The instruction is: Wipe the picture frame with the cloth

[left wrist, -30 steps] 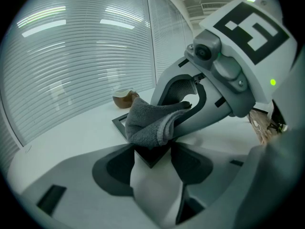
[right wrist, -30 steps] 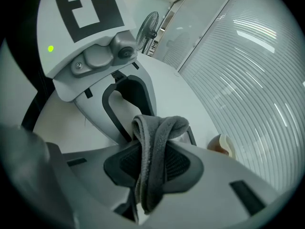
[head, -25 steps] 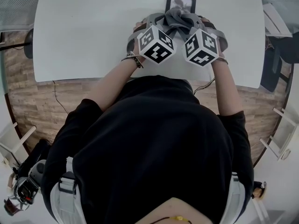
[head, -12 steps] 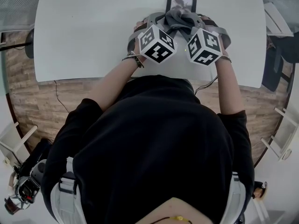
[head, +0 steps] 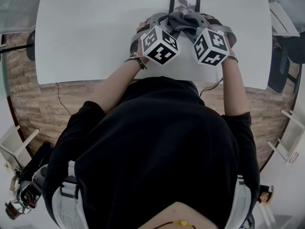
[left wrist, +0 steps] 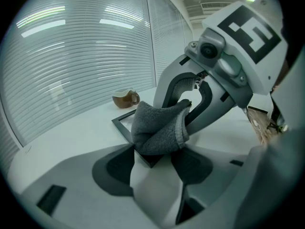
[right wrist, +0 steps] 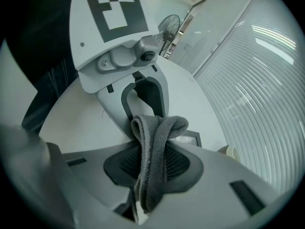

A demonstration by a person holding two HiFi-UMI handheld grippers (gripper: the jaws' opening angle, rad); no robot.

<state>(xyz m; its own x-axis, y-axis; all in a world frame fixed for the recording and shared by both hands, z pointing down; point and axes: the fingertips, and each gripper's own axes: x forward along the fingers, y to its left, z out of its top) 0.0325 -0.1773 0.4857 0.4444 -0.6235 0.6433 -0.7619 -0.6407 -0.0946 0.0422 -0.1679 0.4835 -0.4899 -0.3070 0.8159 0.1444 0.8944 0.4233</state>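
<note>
Right claw (right wrist: 151, 147): clenched on the cloth (right wrist: 157, 132); we see a fold pinched between its pads, with a loose end hanging toward the camera.
Left claw (left wrist: 155, 151): released, its jaws well apart; the cloth's bunch sits at the gap between their tips.
Cloth: grey and bunched; we find it stretched between the two claws, over the near end of the frame (head: 185, 1).
Frame: black, flat on the counter (head: 95, 27); its near corner shows under the cloth and its far end is bare.
Counter: white.
Mug (left wrist: 125, 99): brown, just past the frame at the far edge.
</note>
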